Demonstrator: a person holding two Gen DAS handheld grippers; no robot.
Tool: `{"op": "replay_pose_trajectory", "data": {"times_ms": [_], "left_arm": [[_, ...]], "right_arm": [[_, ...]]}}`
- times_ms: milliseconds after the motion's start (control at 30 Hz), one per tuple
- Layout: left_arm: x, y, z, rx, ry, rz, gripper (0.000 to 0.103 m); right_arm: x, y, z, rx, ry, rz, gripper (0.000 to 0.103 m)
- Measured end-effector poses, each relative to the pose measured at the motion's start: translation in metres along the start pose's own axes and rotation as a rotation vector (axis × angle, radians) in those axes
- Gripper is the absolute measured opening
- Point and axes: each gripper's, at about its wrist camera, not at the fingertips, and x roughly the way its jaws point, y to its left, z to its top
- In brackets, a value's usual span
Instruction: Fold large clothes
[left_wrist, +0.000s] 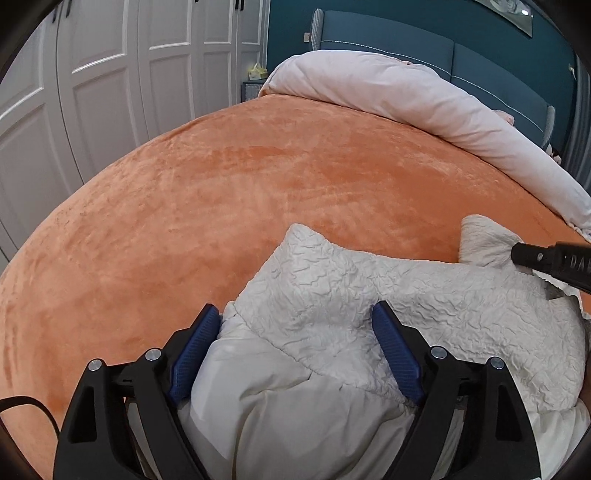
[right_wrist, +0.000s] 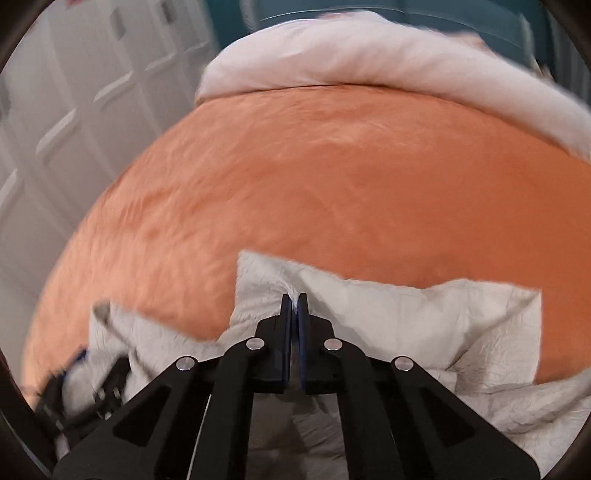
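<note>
Crinkled white padded jacket (left_wrist: 332, 295) lies bunched at the near edge of the orange velvet bedspread (left_wrist: 258, 177), barely folded. Right gripper (right_wrist: 294, 299) pinches a corner, jaws pressed together; left gripper (left_wrist: 295, 321) straddles the fabric with jaws spread. Most folding seems left.

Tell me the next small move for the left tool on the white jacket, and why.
Probably close the left tool on the crinkled fold of the white jacket lying between its fingers. They stand wide open around that fabric on the orange bedspread, while the right tool is already shut on another corner, so only this side lacks a grip.
</note>
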Motion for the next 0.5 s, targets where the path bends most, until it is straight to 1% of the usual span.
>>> {"op": "replay_pose_trajectory", "data": {"times_ms": [67,133,167,233,267,300,333,400,433,467,500], "left_arm": [[0.001,0.000,0.000,0.002,0.003,0.000,0.083],[0.002,-0.002,-0.001,0.008,0.005,0.007,0.083],[0.002,-0.002,-0.001,0.008,0.007,0.008,0.083],[0.003,-0.002,-0.001,0.010,0.009,0.010,0.083],[0.004,-0.002,-0.001,0.010,0.010,0.011,0.083],[0.004,-0.002,-0.001,0.010,0.011,0.012,0.083],[0.005,-0.002,-0.001,0.010,0.011,0.013,0.083],[0.005,-0.002,-0.001,0.011,0.012,0.014,0.083],[0.005,-0.002,-0.001,0.012,0.012,0.015,0.083],[0.005,-0.002,-0.001,0.012,0.012,0.016,0.083],[0.005,-0.002,-0.001,0.013,0.013,0.017,0.083]], "right_arm": [[0.020,-0.016,-0.005,0.069,0.054,0.018,0.000],[0.017,-0.015,-0.006,0.069,0.044,0.011,0.001],[0.011,-0.015,-0.005,0.070,0.024,0.010,0.003],[-0.016,-0.021,-0.005,0.106,-0.082,-0.016,0.006],[-0.037,-0.032,-0.005,0.143,-0.155,-0.048,0.012],[-0.047,-0.039,-0.007,0.163,-0.177,-0.046,0.013],[-0.063,-0.057,-0.011,0.207,-0.194,-0.035,0.013],[-0.080,-0.081,-0.019,0.240,-0.204,-0.059,0.015],[-0.087,-0.095,-0.025,0.254,-0.198,-0.072,0.021],[-0.089,-0.107,-0.030,0.273,-0.180,-0.079,0.026],[-0.089,-0.117,-0.035,0.294,-0.165,-0.084,0.026]]}}
